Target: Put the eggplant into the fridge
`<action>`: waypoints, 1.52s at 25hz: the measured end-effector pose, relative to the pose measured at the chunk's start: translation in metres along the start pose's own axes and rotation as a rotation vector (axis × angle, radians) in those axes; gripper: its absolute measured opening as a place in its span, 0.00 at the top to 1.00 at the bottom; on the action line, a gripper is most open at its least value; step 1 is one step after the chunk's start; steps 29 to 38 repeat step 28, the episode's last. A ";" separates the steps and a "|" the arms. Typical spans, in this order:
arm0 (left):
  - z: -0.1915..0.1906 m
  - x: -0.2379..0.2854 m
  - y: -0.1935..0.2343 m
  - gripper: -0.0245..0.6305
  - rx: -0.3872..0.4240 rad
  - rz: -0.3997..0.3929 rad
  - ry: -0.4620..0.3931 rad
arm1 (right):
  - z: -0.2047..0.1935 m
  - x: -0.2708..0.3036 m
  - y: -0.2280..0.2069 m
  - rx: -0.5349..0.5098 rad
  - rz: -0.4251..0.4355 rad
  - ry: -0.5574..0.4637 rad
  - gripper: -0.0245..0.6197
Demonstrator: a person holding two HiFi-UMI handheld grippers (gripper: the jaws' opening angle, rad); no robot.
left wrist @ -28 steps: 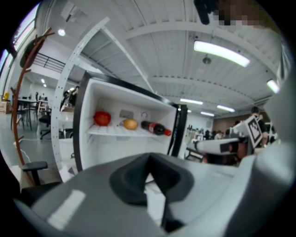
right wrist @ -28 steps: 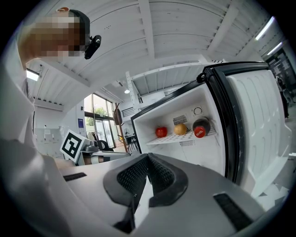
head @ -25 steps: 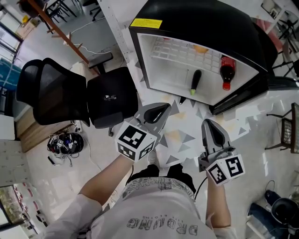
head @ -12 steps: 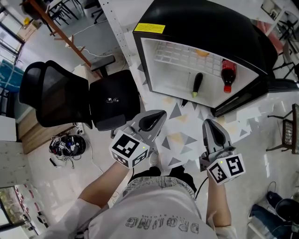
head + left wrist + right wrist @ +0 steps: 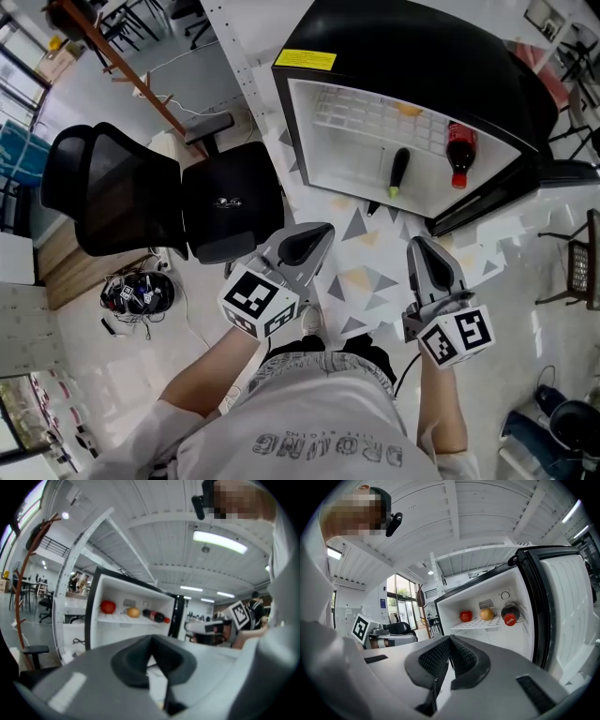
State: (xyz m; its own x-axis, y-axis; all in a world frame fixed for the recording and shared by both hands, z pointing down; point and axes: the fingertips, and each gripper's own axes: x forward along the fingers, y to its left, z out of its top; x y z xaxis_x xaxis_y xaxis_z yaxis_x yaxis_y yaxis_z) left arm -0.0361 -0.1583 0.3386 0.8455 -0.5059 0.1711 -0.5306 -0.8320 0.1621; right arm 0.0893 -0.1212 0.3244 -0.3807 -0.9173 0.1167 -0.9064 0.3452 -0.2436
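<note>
Left tongs: jaws together, empty. Right tongs: likewise together, empty. Beyond: open black mini fridge, white interior. Dark elongated eggplant, green stem end, already lies inside, beside red-capped cola bottle. Likely light, firm, glossy-slippery, bruisable; grip mid-body, gently.

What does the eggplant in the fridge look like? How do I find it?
Find the big black fridge standing open. Inside its white walls, beside the red-capped bottle, lies the eggplant. It is the only long dark thing with a green tip.
</note>
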 end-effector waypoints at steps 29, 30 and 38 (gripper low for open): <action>0.007 0.008 0.000 0.95 0.006 0.017 -0.009 | -0.006 -0.002 -0.006 -0.005 -0.002 0.025 0.96; 0.007 0.008 0.000 0.95 0.006 0.017 -0.009 | -0.006 -0.002 -0.006 -0.005 -0.002 0.025 0.96; 0.007 0.008 0.000 0.95 0.006 0.017 -0.009 | -0.006 -0.002 -0.006 -0.005 -0.002 0.025 0.96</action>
